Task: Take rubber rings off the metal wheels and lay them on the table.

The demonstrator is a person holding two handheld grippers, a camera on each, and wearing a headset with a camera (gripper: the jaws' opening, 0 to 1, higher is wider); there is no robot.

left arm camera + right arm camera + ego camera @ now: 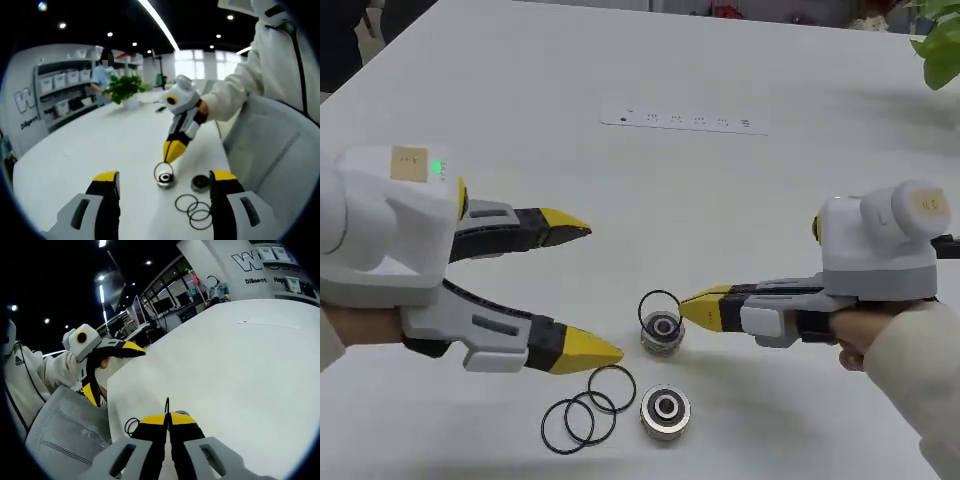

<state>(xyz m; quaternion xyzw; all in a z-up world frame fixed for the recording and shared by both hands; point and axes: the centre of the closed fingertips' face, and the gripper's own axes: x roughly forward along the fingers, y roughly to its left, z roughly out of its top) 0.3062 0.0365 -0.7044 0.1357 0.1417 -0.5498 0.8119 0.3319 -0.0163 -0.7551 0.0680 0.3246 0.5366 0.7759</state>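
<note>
Two metal wheels sit near the table's front edge. On the farther wheel (662, 333) (165, 180) a black rubber ring (658, 303) (163, 169) stands up, pulled partly off. My right gripper (686, 305) (167, 418) is shut on that ring's right side; its thin edge (167, 404) rises between the yellow tips. The nearer wheel (665, 410) (200, 182) lies bare. Three loose rings (588, 410) (193, 207) (131, 425) lie overlapping on the table beside it. My left gripper (604, 291) (165, 176) hovers open to the left of the wheels, holding nothing.
A white power strip (685, 121) sits flush in the table further back. A green plant (945, 45) (124, 89) stands at the far right corner. A grey mesh chair (60, 440) is behind the person. White shelves (60, 100) line the wall.
</note>
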